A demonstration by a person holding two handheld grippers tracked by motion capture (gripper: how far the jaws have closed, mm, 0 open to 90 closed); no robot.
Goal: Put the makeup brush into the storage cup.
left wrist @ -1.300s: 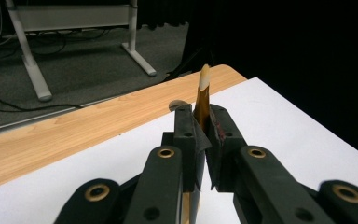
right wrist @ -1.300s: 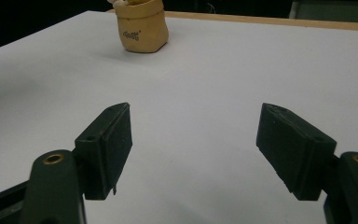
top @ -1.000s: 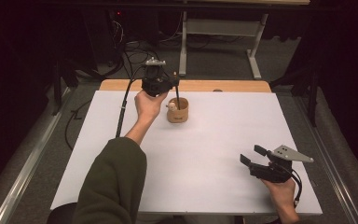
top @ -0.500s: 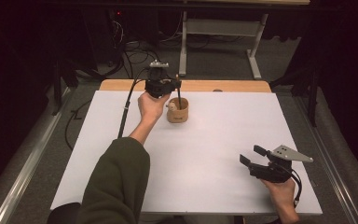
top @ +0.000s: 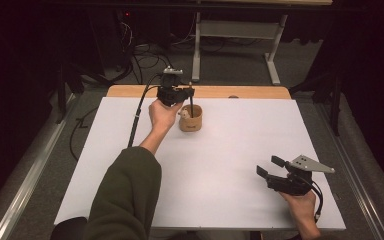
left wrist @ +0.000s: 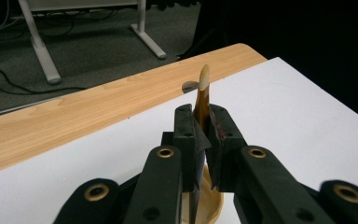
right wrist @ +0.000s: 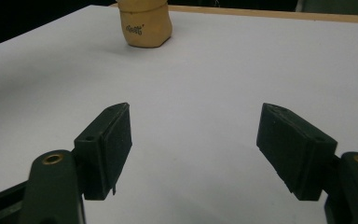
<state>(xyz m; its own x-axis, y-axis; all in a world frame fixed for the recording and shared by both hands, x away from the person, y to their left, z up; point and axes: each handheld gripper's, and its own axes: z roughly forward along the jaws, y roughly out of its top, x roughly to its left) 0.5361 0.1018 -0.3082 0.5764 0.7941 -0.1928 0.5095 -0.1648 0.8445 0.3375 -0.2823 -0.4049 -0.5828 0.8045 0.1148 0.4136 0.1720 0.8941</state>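
While clamped upright in the left gripper (left wrist: pixel 202 140) fingers above the tan cup (top: pixel 191 119): one thin spoon (left wrist: pixel 202 95), judged light, stiff, slippery; grip mid-handle. Right gripper (right wrist: pixel 200 154), well apart from cup, fingers wide, empty.

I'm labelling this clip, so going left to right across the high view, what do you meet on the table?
Left claw gripping a thin brown utensil → tan cup → open right claw.
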